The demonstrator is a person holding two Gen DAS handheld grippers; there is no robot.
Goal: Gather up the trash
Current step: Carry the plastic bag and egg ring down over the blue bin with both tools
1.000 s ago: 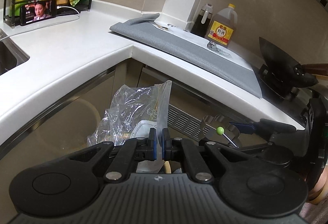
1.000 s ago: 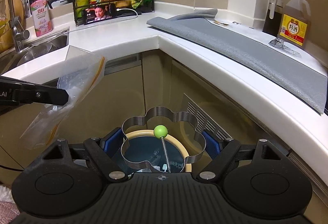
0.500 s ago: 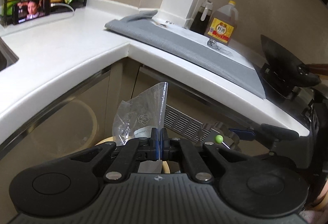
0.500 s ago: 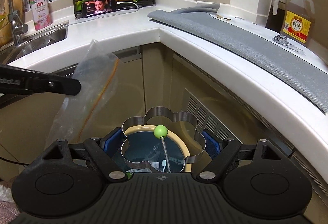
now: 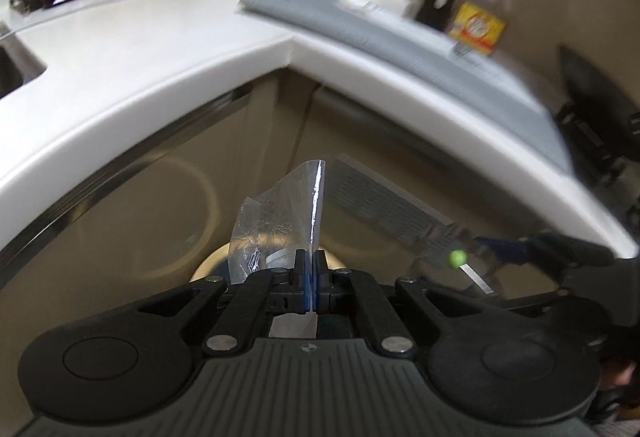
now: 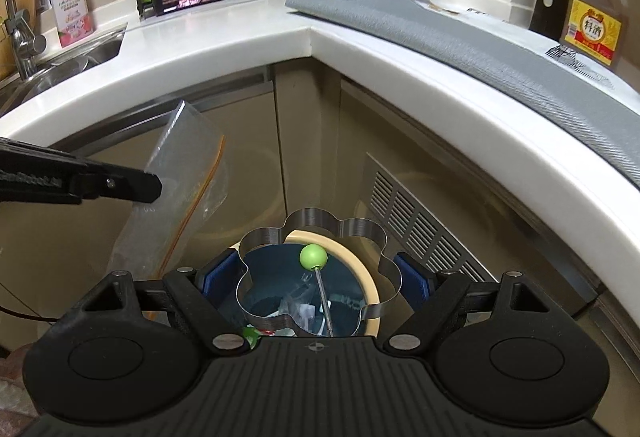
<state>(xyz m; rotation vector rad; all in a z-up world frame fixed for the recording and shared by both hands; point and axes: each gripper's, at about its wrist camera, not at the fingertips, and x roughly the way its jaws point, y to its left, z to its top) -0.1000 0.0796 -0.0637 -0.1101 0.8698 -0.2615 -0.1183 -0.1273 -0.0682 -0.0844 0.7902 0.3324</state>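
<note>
right wrist view: right gripper [image 6: 320, 277] pinches flower-shaped metal mold [image 6: 312, 269], left gripper [image 5: 310, 277] pinches clear zip bag [image 5: 280, 225]; release squarely over trash bin [image 6: 370, 285].

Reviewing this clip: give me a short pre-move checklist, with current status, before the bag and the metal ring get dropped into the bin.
1. Left gripper shut on the clear plastic bag: ok.
2. Right gripper gripping the flower-shaped metal ring on both sides: ok.
3. Ring above the trash bin opening: ok in the right wrist view.
4. Bag above the bin: cannot tell; in the right wrist view the bag hangs left of the opening.
5. Bin has room: cannot tell; some trash shows inside, its depth does not.
6. The two grippers apart: ok, a gap shows between them.
</note>
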